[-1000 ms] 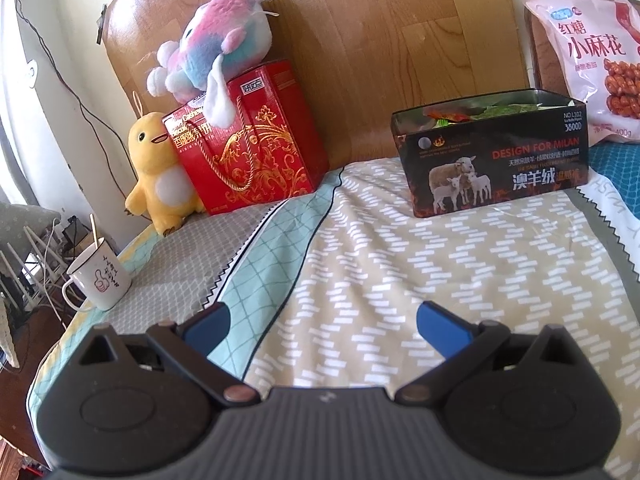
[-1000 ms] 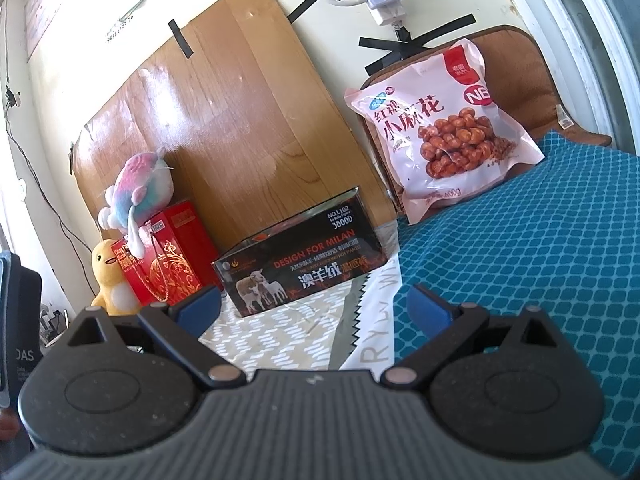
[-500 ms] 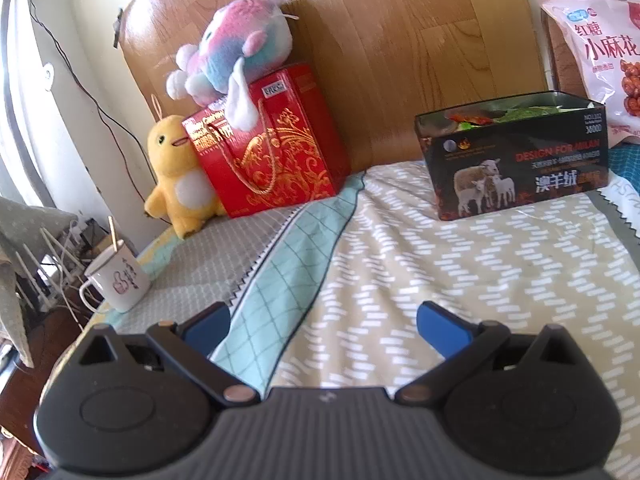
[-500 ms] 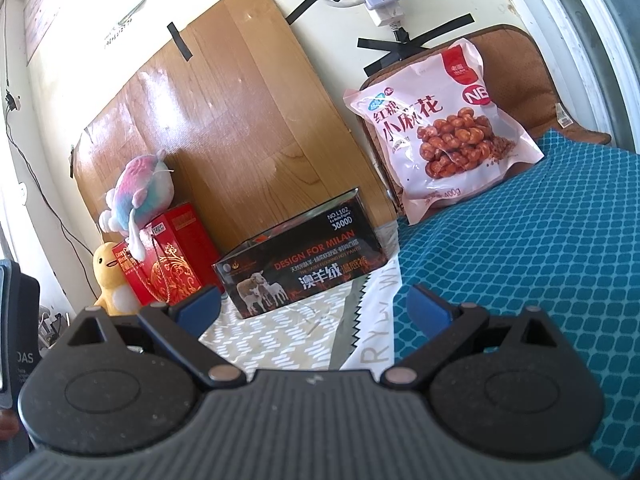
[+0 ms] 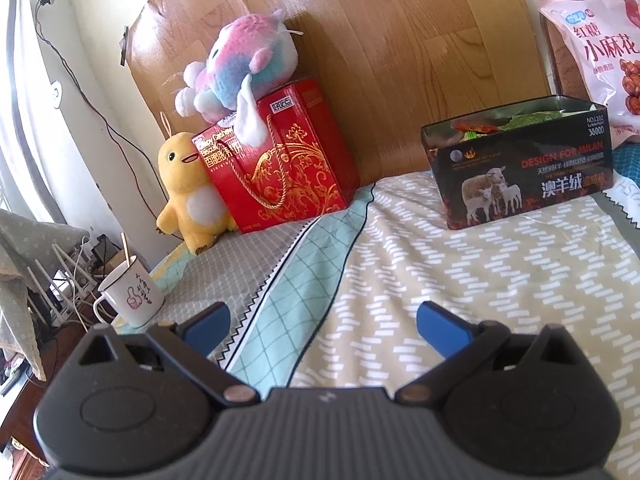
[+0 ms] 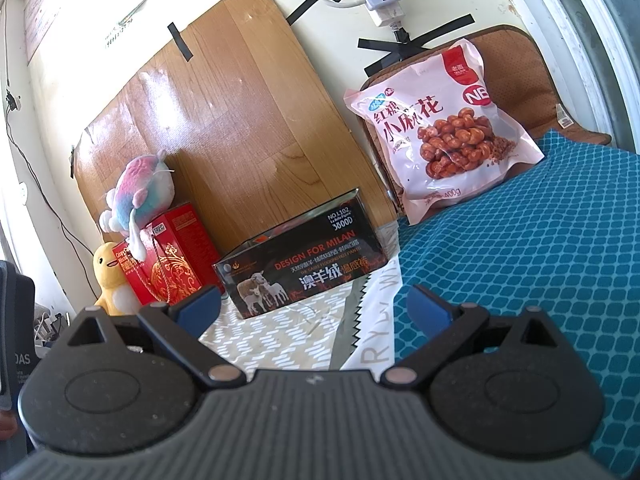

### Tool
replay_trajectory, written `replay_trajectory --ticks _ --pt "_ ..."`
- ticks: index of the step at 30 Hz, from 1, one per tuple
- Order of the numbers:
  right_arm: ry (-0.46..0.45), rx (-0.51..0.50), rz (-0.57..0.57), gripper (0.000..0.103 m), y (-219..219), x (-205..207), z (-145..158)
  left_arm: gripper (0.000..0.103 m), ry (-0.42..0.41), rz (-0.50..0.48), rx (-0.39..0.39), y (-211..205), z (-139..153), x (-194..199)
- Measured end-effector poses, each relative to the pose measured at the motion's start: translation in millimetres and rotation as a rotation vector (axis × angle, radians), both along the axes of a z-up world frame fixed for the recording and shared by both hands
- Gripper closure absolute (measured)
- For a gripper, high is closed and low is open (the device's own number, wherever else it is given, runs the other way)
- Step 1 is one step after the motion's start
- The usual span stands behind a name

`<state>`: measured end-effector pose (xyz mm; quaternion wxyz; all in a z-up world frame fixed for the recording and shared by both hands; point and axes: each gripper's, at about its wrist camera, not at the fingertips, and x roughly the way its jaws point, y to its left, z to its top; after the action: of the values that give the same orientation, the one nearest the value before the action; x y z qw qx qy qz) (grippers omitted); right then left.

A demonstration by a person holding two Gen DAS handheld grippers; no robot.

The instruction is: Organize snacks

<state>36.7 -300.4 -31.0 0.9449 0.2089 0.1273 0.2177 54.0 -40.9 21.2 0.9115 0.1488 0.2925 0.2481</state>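
Observation:
A black tin box with sheep on its side stands open on the bed, with snack packets showing inside; it also shows in the right wrist view. A large pink snack bag leans against a brown cushion to its right, partly visible in the left wrist view. My left gripper is open and empty, low over the bedspread, well short of the box. My right gripper is open and empty, in front of the box.
A red gift box with a pastel plush on top and a yellow duck plush stand at the back left. A white mug sits at the bed's left edge. A wooden board lines the wall.
The left gripper's view has shifted left, so the tin box and snack bag now sit further right. The right gripper has barely moved. Both stay open.

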Motion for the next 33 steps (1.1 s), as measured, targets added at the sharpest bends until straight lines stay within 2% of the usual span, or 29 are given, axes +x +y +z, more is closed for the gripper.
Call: replay_trajectory --ticks 18,33 --pt "0.0 0.001 0.0 0.002 0 0 0 0.0 0.021 0.007 -0.015 4 -2 2" --pt "0.001 -0.001 -0.003 0.002 1 0 0 0.0 0.049 -0.056 -0.042 -7 0 -1"
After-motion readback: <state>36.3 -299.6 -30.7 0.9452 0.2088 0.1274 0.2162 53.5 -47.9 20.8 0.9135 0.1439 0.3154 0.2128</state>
